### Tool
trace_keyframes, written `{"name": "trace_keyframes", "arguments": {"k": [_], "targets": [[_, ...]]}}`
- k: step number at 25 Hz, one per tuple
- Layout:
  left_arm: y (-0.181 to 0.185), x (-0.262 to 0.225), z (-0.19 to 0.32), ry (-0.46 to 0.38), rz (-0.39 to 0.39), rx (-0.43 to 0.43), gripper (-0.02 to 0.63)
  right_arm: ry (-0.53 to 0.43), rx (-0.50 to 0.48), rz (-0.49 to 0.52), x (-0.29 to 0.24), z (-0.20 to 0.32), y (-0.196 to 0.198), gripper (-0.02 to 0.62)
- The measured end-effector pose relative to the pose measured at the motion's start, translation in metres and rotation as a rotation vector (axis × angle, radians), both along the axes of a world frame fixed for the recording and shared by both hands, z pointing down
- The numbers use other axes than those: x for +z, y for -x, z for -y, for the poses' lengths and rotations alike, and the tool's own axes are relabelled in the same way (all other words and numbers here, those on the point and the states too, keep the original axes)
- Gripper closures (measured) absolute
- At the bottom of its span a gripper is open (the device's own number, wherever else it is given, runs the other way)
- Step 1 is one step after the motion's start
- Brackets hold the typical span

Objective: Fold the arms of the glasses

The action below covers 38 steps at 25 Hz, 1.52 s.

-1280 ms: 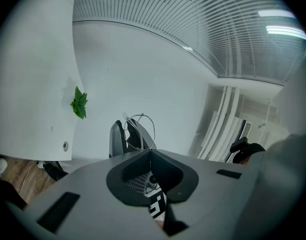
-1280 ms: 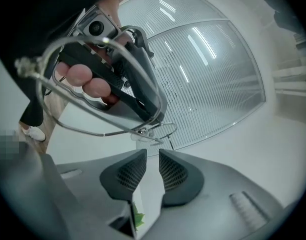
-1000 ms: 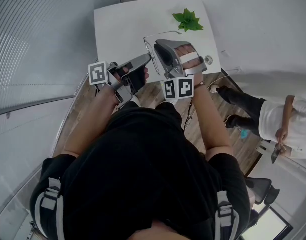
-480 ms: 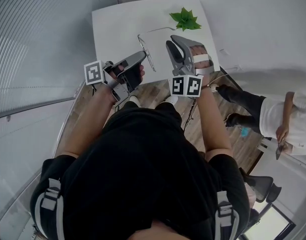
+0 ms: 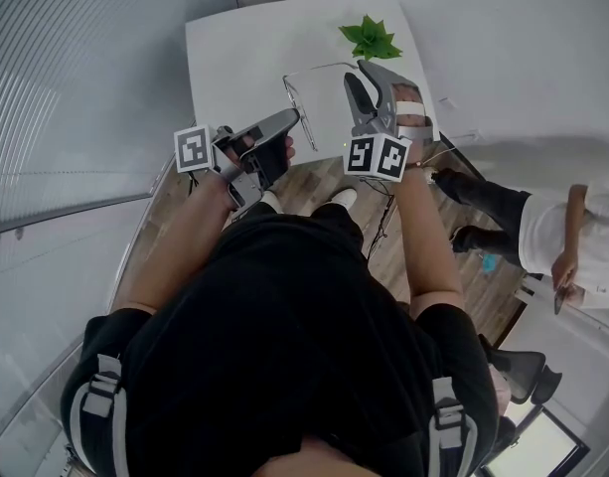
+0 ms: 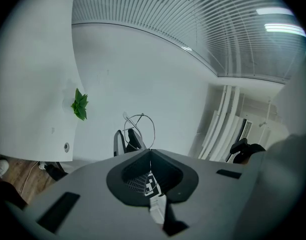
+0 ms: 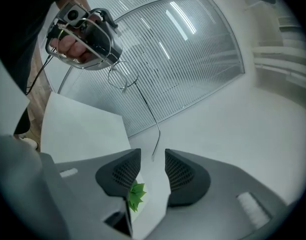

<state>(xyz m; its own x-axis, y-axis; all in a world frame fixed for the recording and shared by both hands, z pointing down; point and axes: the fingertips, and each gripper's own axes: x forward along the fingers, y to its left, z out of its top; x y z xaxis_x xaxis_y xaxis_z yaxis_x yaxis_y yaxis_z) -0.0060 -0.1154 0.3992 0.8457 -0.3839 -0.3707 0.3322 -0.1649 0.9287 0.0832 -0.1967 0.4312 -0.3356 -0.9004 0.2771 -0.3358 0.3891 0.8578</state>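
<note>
Thin wire glasses (image 5: 295, 98) hang over the white table (image 5: 234, 48), pinched at the lens frame by my left gripper (image 5: 289, 119), which is shut on them. In the left gripper view one lens ring (image 6: 142, 128) rises just past the closed jaws of my left gripper (image 6: 150, 153). One arm (image 5: 322, 68) of the glasses stretches right toward my right gripper (image 5: 362, 76). In the right gripper view the curved arm tip (image 7: 155, 143) sits at the mouth of my right gripper (image 7: 153, 163). Its jaws are opening and the pads do not touch the arm.
A small green plant (image 5: 372, 40) stands at the table's far right, just beyond my right gripper. A round grommet hole (image 6: 67, 146) sits near the table edge. A person (image 5: 562, 237) stands on the wooden floor to the right.
My right gripper has slid right toward the plant and its jaws have spread apart. My left gripper and the glasses have stayed almost where they were.
</note>
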Motion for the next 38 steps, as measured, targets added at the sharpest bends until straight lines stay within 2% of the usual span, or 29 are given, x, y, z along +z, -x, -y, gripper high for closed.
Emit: {"name": "trace_keyframes", "arguments": {"k": [2,10,38], "targets": [[0.0,0.0,0.0,0.001,0.0,0.002,0.594,0.007,0.003,-0.005,0.002,0.002,-0.001,0.439],[0.0,-0.003,-0.002,0.005,0.003,0.004,0.594,-0.003,0.011,-0.011,0.0,0.004,-0.003,0.549],[0.019,0.003,0.021,0.019,0.031,-0.105,0.594,-0.006,-0.041,0.04,-0.006,-0.024,0.018,0.557]]}}
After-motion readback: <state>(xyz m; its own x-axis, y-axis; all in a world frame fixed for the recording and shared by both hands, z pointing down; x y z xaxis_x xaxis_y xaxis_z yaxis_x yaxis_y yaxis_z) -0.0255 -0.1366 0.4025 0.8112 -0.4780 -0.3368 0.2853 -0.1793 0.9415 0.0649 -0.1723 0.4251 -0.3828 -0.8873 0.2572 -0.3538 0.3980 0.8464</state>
